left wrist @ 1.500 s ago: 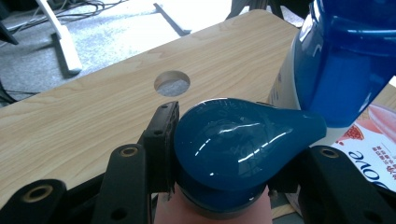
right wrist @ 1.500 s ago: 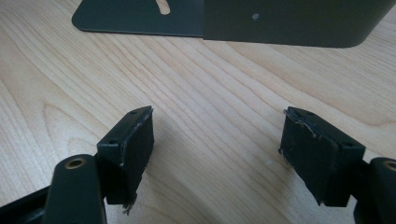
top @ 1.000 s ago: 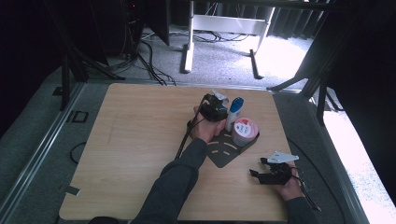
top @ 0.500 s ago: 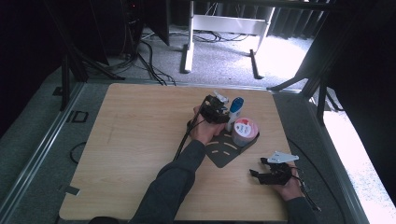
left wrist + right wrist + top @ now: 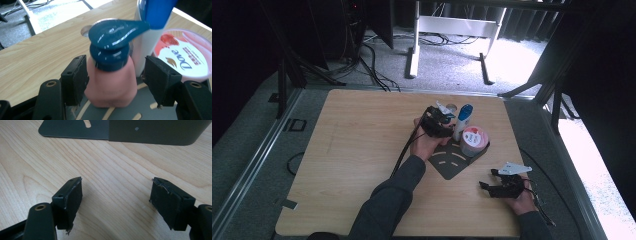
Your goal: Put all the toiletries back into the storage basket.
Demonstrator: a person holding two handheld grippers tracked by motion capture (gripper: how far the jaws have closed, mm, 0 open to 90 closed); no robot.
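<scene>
Left claw (image 5: 115, 77) has just been opening; pink pump bottle (image 5: 110, 82) stands between its spread jaws on the dark rack (image 5: 452, 162), right pad clear. Right claw (image 5: 115, 202) open, empty, over counter (image 5: 357, 135).

Daylight floods from the upper right; the near pump bottle (image 5: 110, 75) blurs.
</scene>
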